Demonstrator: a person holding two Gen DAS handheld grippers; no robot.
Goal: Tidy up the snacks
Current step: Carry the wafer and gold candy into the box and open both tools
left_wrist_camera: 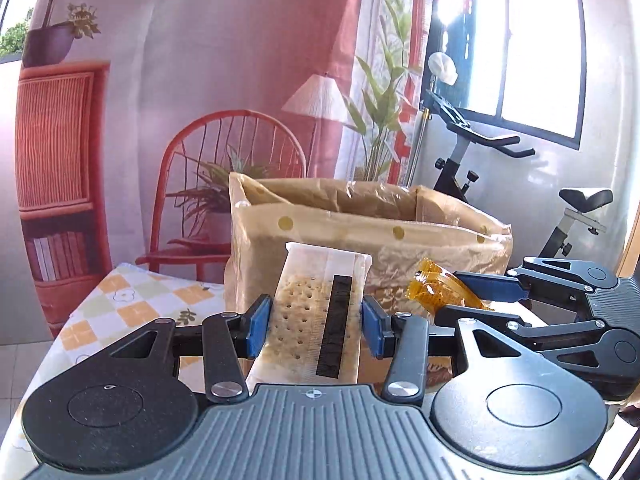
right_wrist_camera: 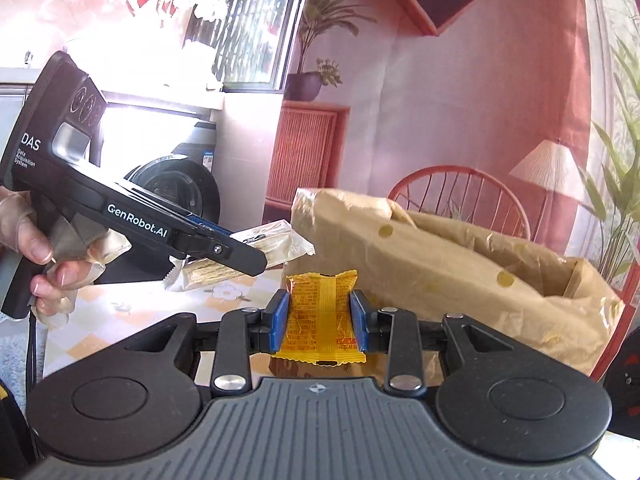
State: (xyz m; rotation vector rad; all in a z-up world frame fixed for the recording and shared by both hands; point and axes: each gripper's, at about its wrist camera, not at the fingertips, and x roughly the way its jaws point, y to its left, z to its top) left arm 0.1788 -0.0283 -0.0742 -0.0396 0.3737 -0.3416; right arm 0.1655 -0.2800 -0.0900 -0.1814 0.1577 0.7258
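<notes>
gloved hand [right_wrist_camera: 38, 256] in r view only; exercise bike [left_wrist_camera: 520, 184] in l only

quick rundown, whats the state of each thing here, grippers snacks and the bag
left hand-held gripper: shut on the cracker pack
cracker pack: held upright, off the table
right hand-held gripper: shut on the orange snack packet
orange snack packet: held, sealed
brown paper bag: standing, top open

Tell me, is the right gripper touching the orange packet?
Touching. In the right wrist view both blue pads of the right gripper press against the sides of the orange packet, which hangs between them clear of the table.
</notes>
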